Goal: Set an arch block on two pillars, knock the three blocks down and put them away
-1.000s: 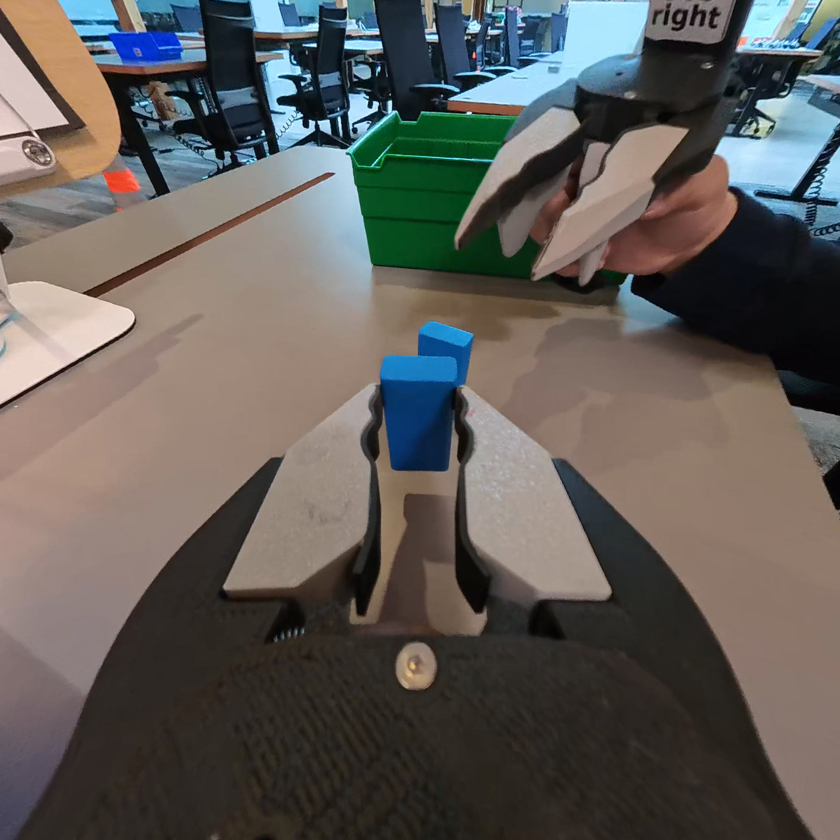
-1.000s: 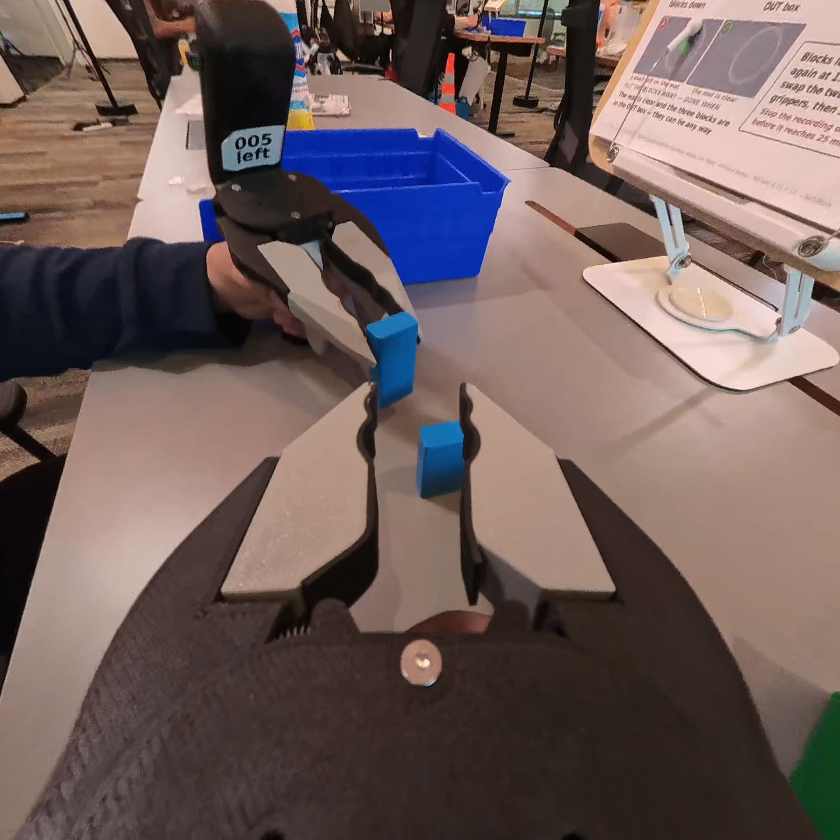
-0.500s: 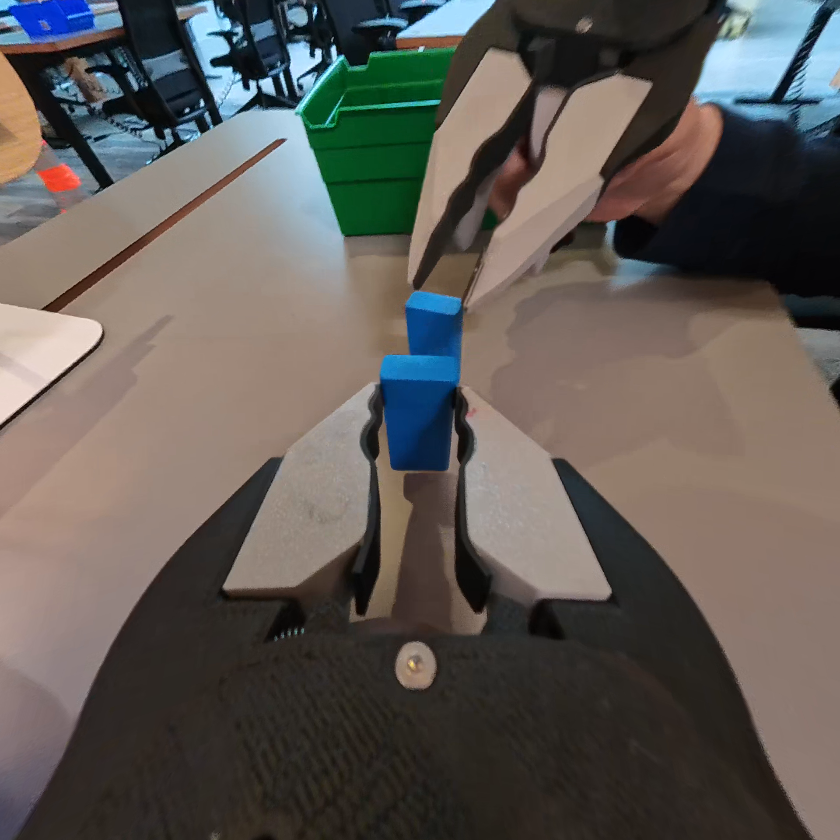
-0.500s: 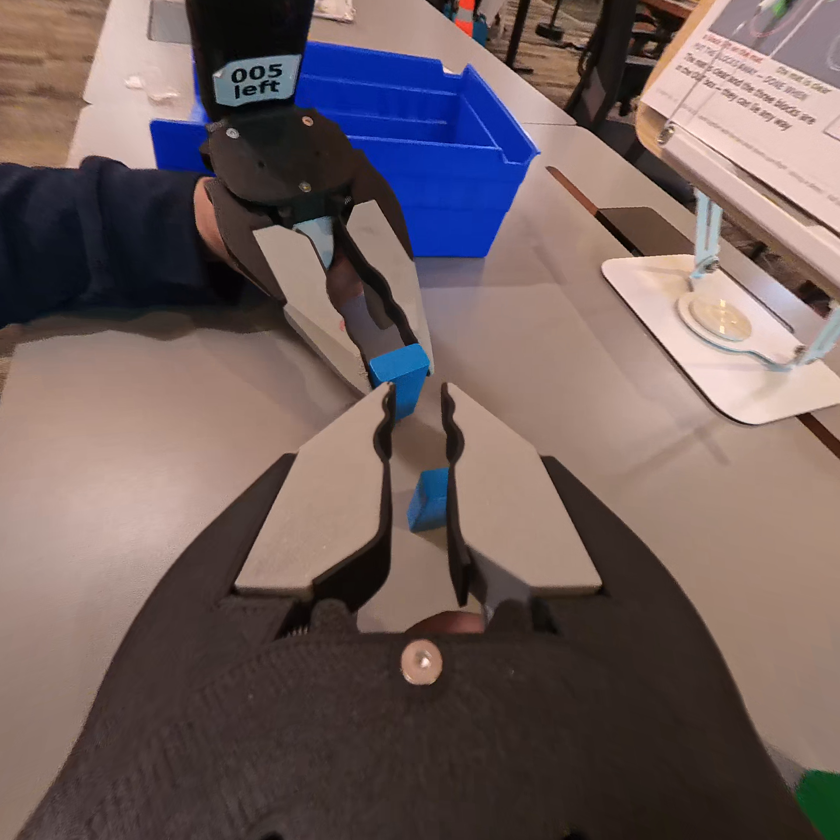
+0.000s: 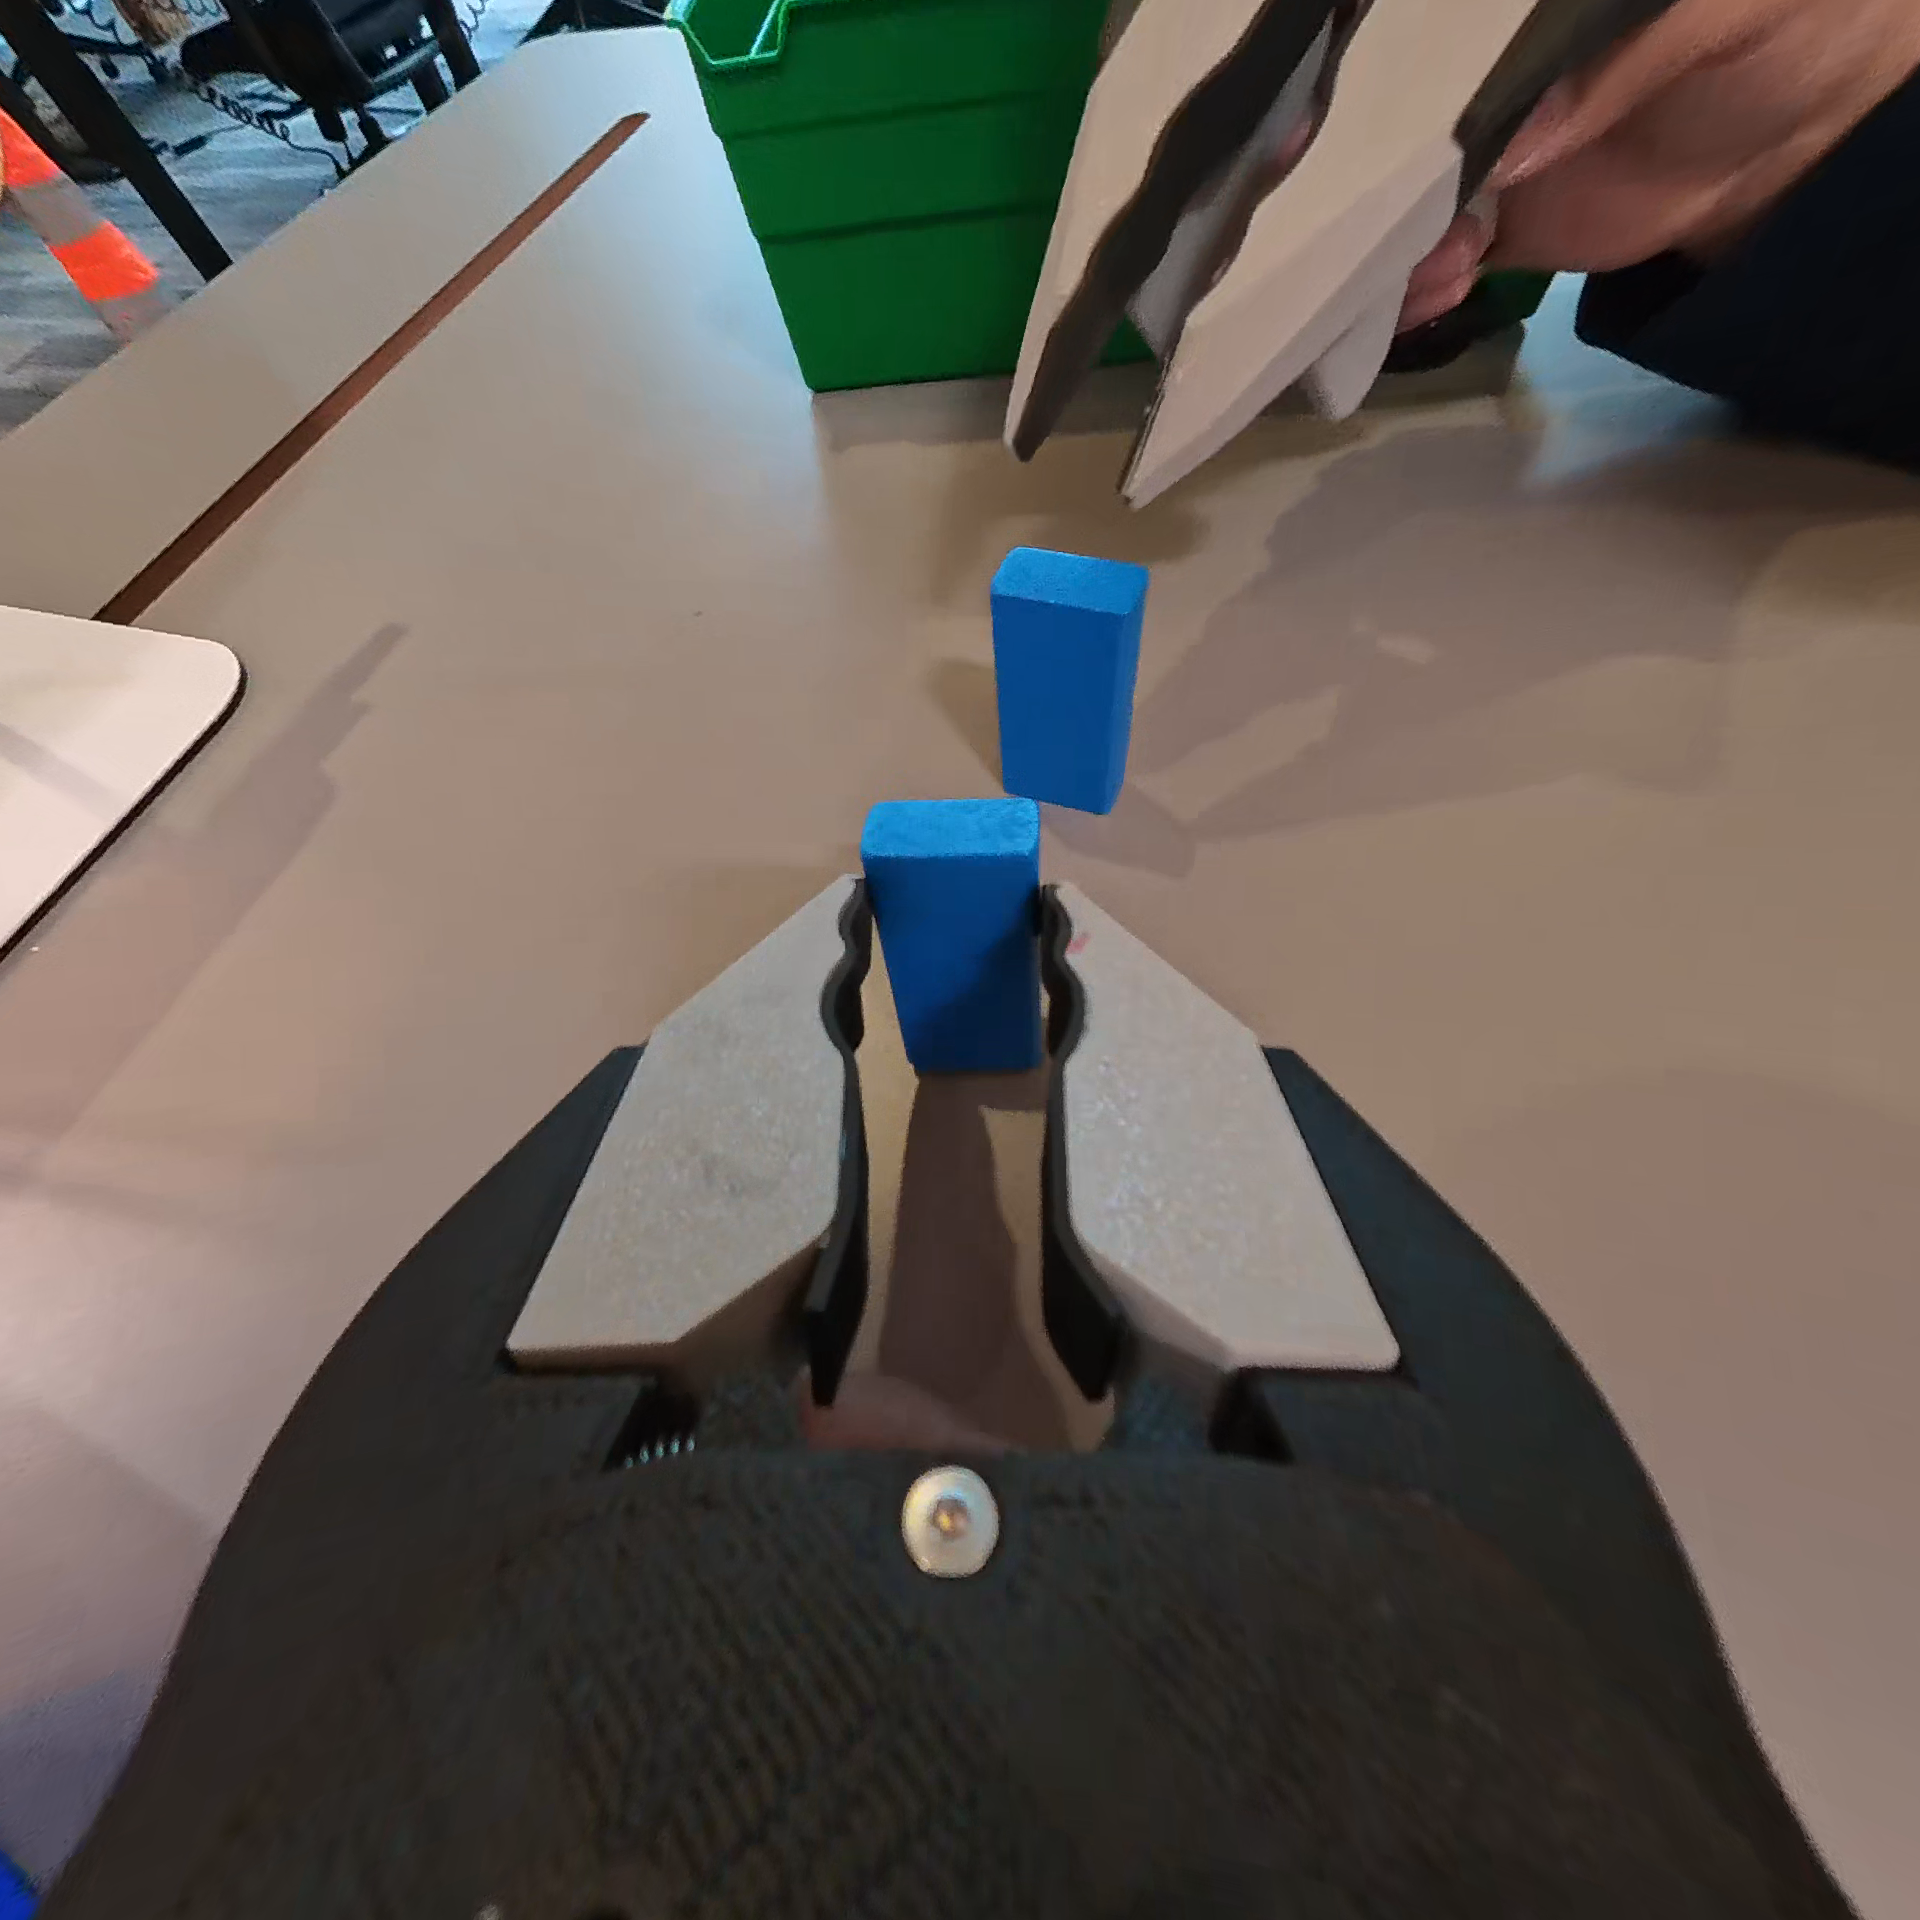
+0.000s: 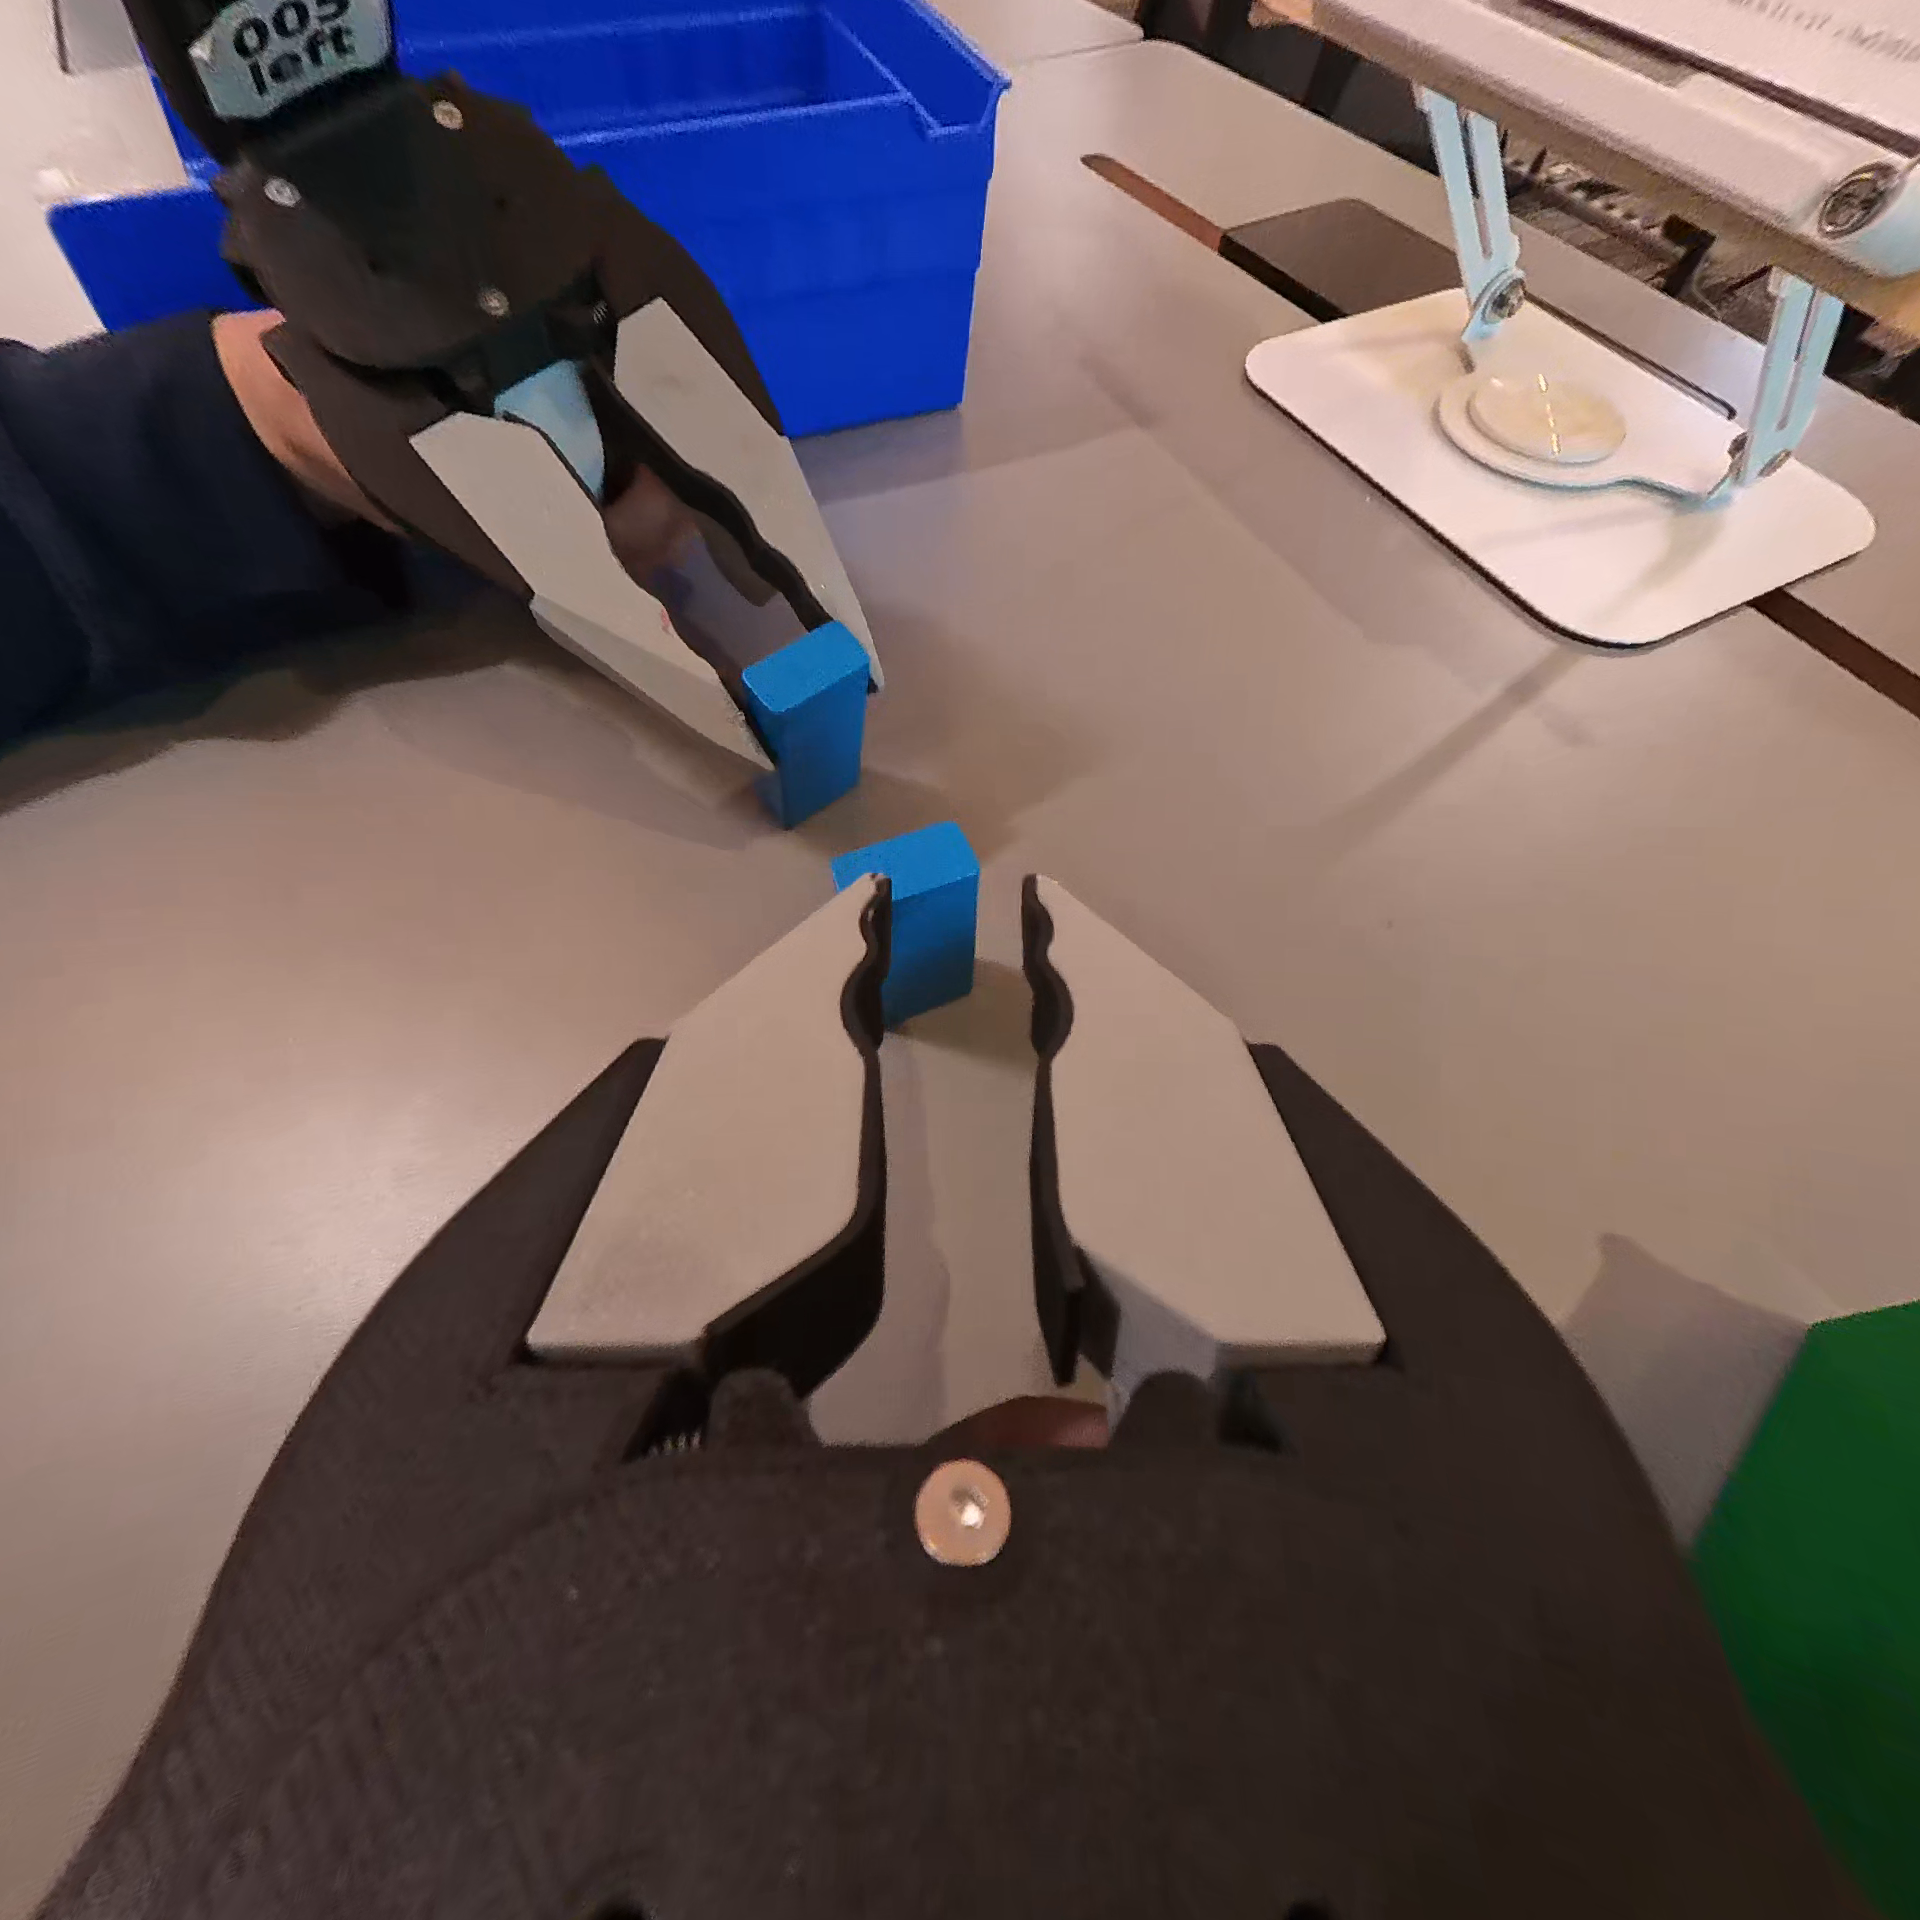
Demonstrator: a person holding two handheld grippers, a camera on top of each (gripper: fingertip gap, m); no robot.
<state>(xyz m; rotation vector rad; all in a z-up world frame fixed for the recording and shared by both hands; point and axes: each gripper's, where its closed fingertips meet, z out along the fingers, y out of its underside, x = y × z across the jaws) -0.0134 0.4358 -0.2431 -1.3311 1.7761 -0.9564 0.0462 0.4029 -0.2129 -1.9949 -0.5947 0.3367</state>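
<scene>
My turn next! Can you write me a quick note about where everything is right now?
Left hand-held gripper: shut on one blue pillar, upright, at or just above the table.
Right hand-held gripper: open, tips at the second blue pillar, which stands on the table, not gripped.
Green bin and blue bin sit at opposite ends.
Done: one pillar stands free.
Left: release the held pillar; add the arch block (not in view), knock down, put away.

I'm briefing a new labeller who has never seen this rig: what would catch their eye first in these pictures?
Two bright blue blocks standing upright on the grey table: the left gripper is shut on the nearer pillar, while the second pillar stands free just beyond it. The right gripper hangs open above that free pillar. Next come the bins: a green bin behind the pillars and a blue bin on the opposite side.
</scene>
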